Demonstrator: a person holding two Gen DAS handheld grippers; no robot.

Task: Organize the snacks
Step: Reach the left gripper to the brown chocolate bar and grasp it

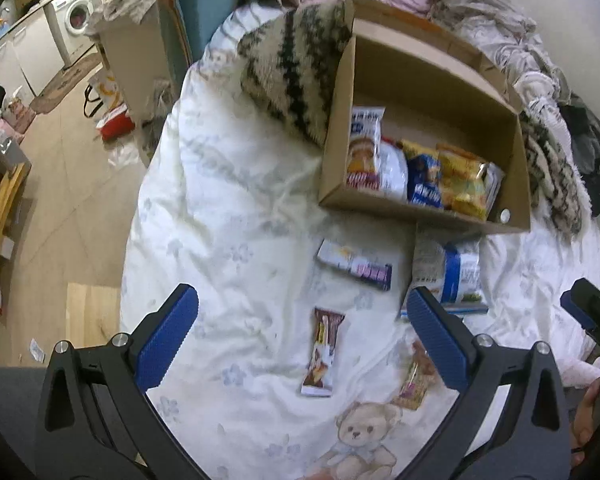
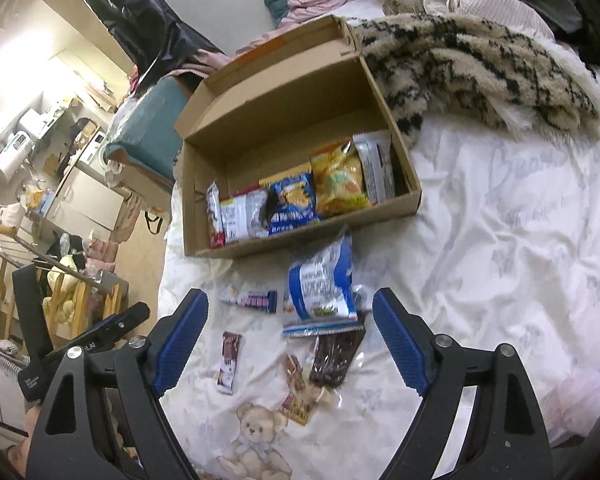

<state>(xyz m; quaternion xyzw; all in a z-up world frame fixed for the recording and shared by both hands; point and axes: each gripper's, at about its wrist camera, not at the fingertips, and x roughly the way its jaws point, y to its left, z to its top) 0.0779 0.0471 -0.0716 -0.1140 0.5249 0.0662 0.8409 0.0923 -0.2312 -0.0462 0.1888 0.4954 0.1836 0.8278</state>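
Two tools hang over a bed covered by a white quilt (image 1: 228, 184) printed with pale flowers and a teddy bear (image 2: 256, 440). The left tool (image 1: 302, 328) has its blue pads spread wide with nothing between them. The right tool (image 2: 290, 332) likewise stands apart and empty, angled down at the loose snacks.

An open cardboard box (image 2: 204, 216) sits on the quilt toward the far side of the bed, its lid flap raised. Inside, along the near wall, stand several packets: a red-and-white packet (image 2: 215, 216), a blue bag (image 2: 294, 204) and a yellow bag (image 2: 338, 180), among others.

Loose on the quilt just in front of the box:
- a blue-and-white bag (image 2: 322, 284), its top edge touching the box wall;
- a purple-and-white bar (image 1: 354, 266);
- a brown-and-white bar (image 1: 322, 352);
- a dark brown packet (image 2: 336, 354), partly under the blue-and-white bag;
- a small orange-brown packet (image 1: 414, 380), close to the teddy bear print.

A cream-and-black fleece blanket (image 2: 480, 68) lies against the box, with crumpled bedding (image 1: 496, 12) behind it. Beyond the bed edge the floor (image 1: 64, 168) is tiled; a washing machine (image 1: 74, 14) stands under a counter, and a wooden rack (image 1: 0, 216) is at the left.
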